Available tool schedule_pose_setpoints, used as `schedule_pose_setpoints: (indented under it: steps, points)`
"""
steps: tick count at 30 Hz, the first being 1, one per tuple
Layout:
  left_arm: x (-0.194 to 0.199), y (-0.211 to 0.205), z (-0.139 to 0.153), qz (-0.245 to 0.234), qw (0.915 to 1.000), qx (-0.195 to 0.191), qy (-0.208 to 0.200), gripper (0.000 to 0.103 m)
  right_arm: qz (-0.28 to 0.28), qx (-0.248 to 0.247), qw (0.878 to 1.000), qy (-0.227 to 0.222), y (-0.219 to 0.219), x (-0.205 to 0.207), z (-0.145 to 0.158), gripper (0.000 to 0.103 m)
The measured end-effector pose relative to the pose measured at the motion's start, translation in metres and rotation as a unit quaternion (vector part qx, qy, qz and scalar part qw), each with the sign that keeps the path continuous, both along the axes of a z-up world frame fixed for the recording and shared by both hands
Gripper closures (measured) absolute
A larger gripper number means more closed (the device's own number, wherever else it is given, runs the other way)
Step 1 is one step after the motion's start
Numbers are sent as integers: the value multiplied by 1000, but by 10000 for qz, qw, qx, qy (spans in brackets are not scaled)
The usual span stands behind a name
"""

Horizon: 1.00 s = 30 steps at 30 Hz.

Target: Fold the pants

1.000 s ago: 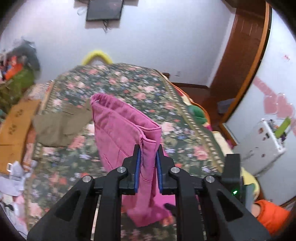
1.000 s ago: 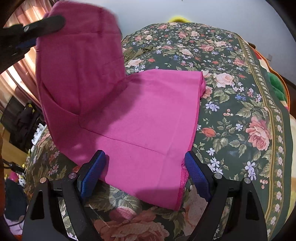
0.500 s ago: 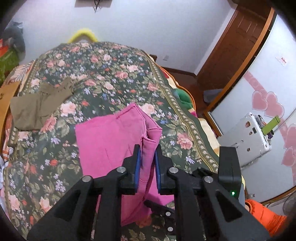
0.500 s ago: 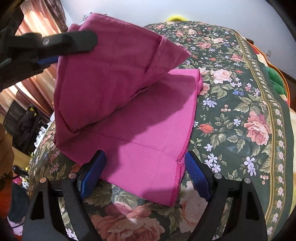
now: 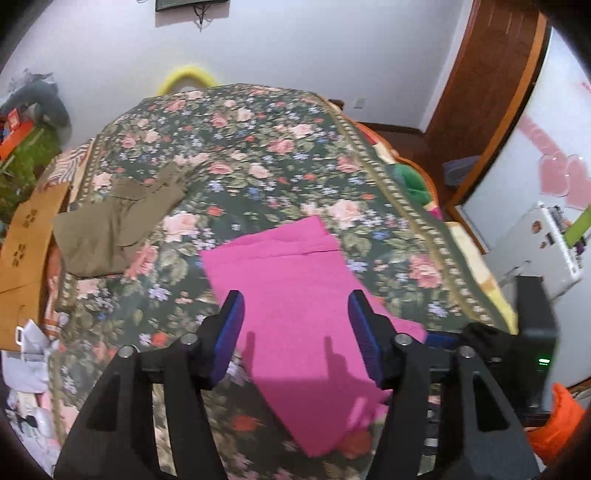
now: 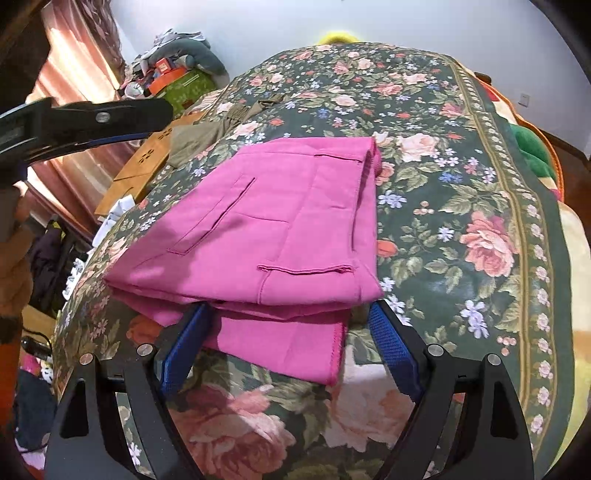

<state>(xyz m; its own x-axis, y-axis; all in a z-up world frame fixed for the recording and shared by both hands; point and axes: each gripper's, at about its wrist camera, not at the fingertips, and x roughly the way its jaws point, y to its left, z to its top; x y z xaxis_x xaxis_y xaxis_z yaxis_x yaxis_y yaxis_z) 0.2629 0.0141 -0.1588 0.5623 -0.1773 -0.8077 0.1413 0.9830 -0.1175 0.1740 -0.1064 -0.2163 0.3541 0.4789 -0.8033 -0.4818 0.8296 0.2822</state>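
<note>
Both grippers, left (image 5: 295,332) and right (image 6: 288,343), fingers spread, empty; folded pink pants (image 6: 266,229) flat, long axis toward headboard wall.

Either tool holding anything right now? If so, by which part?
Nothing held. Left tool and right tool are both open; the folded pink pants lie free on the floral bedspread.

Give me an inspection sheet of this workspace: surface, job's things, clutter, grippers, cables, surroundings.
Surface: floral bedspread.
Job's things: pink pants folded over, lying flat; lower layer sticks out at the near edge.
Clutter: olive garment on the bed, apart from the pants.
Grippers: left gripper open above the pants, holding nothing; right gripper open at the pants' near edge.
Cables: cord hanging from the wall screen.
Surroundings: cardboard beside the bed, wooden door, curtain.
</note>
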Motion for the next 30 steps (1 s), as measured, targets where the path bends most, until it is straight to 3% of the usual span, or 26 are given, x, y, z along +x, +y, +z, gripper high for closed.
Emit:
schedule_pose_setpoints:
  steps: [10,15,18,21,25,30]
  points:
    - [72,22,-38,54,9967,589,561,30,-399,-160,9988,-224,-30,1,10,18]
    - [107,23,-78,66,9917,697,1079,30,-812,-98,9964,-232,-52,7,11,18]
    - [122,23,-106,38,9851,1005,1394,28,-986,-108,9948,-216,-63,13,11,18]
    - [126,29,-127,-8,9827,1025,1545,17,-1105,-125,9935,-228,-72,18,12,18]
    - [117,40,-133,-173,9852,783,1515,15,-1151,-146,9930,-236,-75,22,12,18]
    - [91,42,-124,-221,9857,991,1346,15,-1131,-72,9932,-282,-73,24,15,18]
